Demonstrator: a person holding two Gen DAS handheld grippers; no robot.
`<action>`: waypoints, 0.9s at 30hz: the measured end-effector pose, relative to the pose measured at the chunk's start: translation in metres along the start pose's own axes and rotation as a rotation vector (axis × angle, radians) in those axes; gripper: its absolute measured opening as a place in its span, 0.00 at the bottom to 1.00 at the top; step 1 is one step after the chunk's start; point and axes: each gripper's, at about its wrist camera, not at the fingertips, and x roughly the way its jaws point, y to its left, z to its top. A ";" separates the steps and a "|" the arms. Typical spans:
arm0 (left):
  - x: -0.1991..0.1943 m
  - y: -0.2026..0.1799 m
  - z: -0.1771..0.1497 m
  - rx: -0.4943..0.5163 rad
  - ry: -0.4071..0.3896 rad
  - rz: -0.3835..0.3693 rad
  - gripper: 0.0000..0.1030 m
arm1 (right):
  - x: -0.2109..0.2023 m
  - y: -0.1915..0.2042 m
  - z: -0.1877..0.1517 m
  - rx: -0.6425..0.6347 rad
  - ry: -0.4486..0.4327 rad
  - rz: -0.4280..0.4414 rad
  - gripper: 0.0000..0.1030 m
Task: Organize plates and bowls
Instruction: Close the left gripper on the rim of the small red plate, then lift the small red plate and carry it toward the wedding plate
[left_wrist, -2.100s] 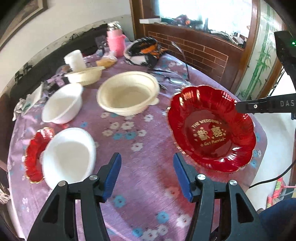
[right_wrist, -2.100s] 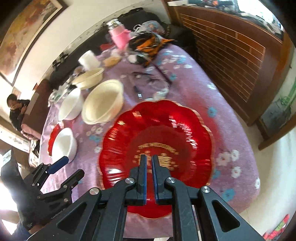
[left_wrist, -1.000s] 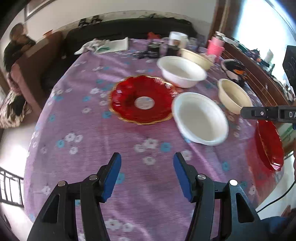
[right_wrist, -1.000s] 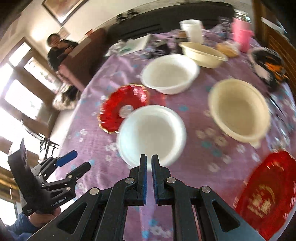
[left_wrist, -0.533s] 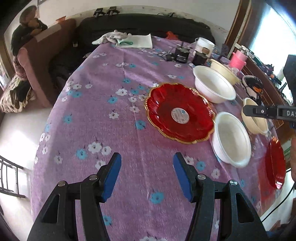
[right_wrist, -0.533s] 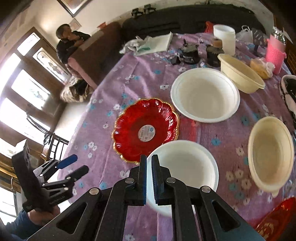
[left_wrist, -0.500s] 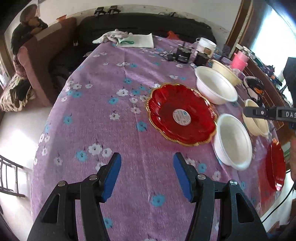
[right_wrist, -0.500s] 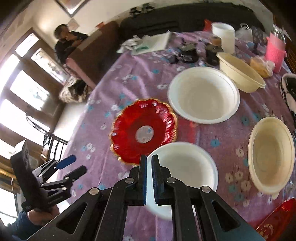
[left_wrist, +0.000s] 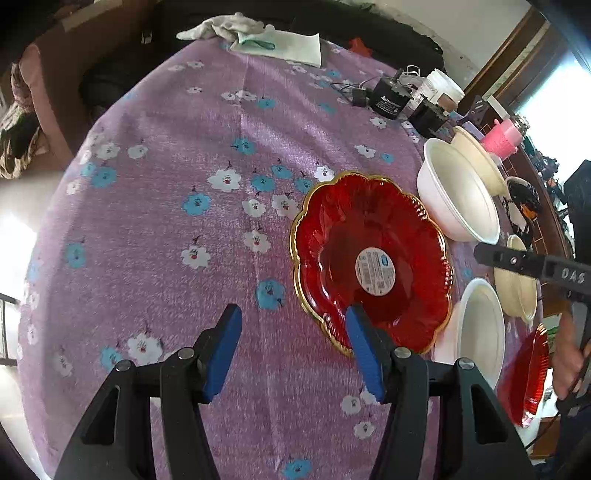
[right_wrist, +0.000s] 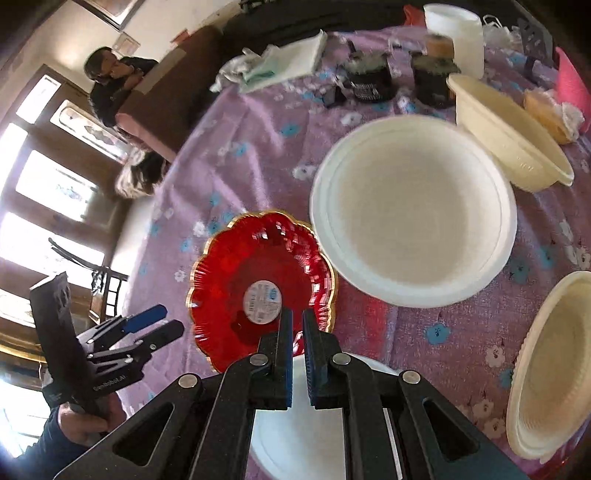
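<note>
Plates and bowls lie unsorted: red plate (left_wrist: 371, 258) and white bowl (right_wrist: 413, 210) apart, left gripper (left_wrist: 291, 347) half-open and empty, right gripper (right_wrist: 294, 345) closed, empty.

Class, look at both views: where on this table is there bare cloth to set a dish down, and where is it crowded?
Free: the wide purple cloth left of the red plate, up to the white towel. Crowded: the right side, where white bowls and cream bowls sit close together.
</note>
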 end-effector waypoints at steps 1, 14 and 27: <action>0.002 0.000 0.002 0.000 0.002 -0.003 0.56 | 0.003 -0.001 0.001 0.004 0.002 -0.006 0.08; 0.023 0.003 0.017 -0.015 0.040 -0.010 0.64 | 0.021 -0.013 0.002 -0.010 0.019 -0.044 0.34; 0.035 -0.001 0.017 0.036 0.044 0.020 0.21 | 0.041 -0.010 -0.003 0.023 0.050 -0.031 0.06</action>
